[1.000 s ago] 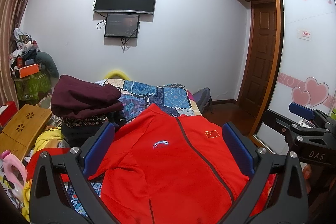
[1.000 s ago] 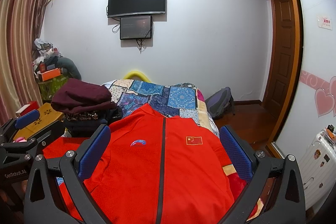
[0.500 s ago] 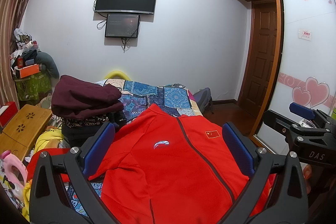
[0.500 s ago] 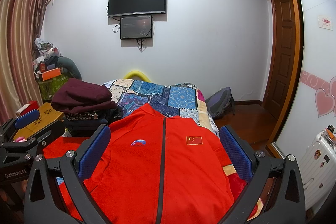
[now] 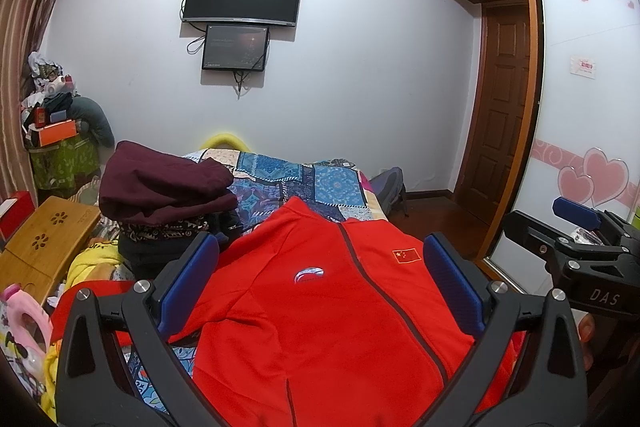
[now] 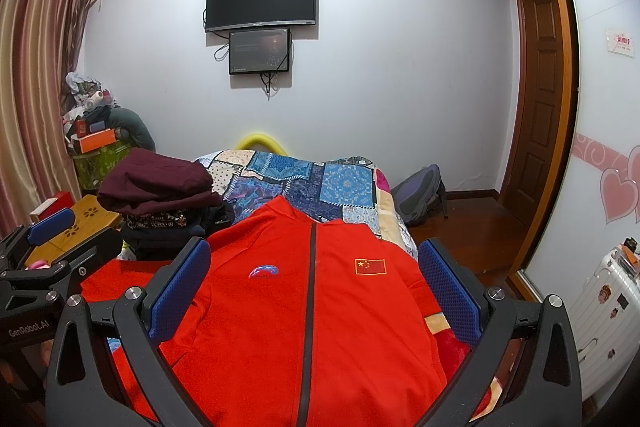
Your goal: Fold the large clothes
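A large red zip jacket (image 5: pixel 320 315) with a flag patch lies front up, spread flat on the bed; it also shows in the right wrist view (image 6: pixel 304 315). My left gripper (image 5: pixel 320 275) is open and empty, held above the jacket's chest. My right gripper (image 6: pixel 314 275) is open and empty, also above the chest. The right gripper shows at the right edge of the left wrist view (image 5: pixel 576 251). The left gripper shows at the left edge of the right wrist view (image 6: pixel 52 259).
A stack of folded dark clothes (image 5: pixel 164 187) sits on the bed left of the jacket, on the patchwork quilt (image 5: pixel 304 183). A wooden lap table (image 5: pixel 48 243) is at far left. A backpack (image 6: pixel 420 199) and suitcase (image 6: pixel 600 291) stand on the floor right.
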Demonstrator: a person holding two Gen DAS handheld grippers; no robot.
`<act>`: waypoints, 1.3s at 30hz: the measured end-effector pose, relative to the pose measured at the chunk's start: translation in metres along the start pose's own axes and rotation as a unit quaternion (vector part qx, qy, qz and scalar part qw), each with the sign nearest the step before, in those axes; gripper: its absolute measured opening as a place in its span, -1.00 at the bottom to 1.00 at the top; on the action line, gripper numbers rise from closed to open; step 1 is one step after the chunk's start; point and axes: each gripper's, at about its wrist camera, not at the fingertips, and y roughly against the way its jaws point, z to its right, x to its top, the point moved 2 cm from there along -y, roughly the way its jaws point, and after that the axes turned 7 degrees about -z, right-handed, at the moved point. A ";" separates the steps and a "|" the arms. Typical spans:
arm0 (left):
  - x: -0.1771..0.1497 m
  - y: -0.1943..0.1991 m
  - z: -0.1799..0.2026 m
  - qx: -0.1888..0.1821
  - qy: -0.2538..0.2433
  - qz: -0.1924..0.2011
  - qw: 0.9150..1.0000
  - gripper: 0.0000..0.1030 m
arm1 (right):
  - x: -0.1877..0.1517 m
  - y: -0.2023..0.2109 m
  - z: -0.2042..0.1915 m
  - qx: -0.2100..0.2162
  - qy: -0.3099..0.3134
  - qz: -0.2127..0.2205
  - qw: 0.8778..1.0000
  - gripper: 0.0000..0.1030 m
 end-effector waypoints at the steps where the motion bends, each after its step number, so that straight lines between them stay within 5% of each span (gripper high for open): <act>1: 0.000 0.000 0.000 0.000 0.000 0.000 1.000 0.99 | 0.000 0.000 0.000 0.000 0.000 0.000 1.000 1.00; 15: 0.001 -0.020 -0.015 0.017 0.014 -0.016 1.000 0.99 | -0.003 -0.018 0.003 0.000 -0.004 -0.025 1.000 1.00; 24: 0.001 -0.049 -0.088 0.100 0.066 -0.036 0.992 0.99 | -0.005 -0.052 0.005 -0.003 -0.006 -0.069 0.998 1.00; 32: -0.027 -0.076 -0.202 0.214 0.161 -0.088 0.959 0.99 | -0.009 -0.091 0.007 -0.007 -0.008 -0.120 0.993 1.00; 39: -0.091 -0.095 -0.314 0.248 0.304 -0.153 0.907 0.99 | -0.016 -0.122 0.006 -0.008 0.001 -0.160 0.987 1.00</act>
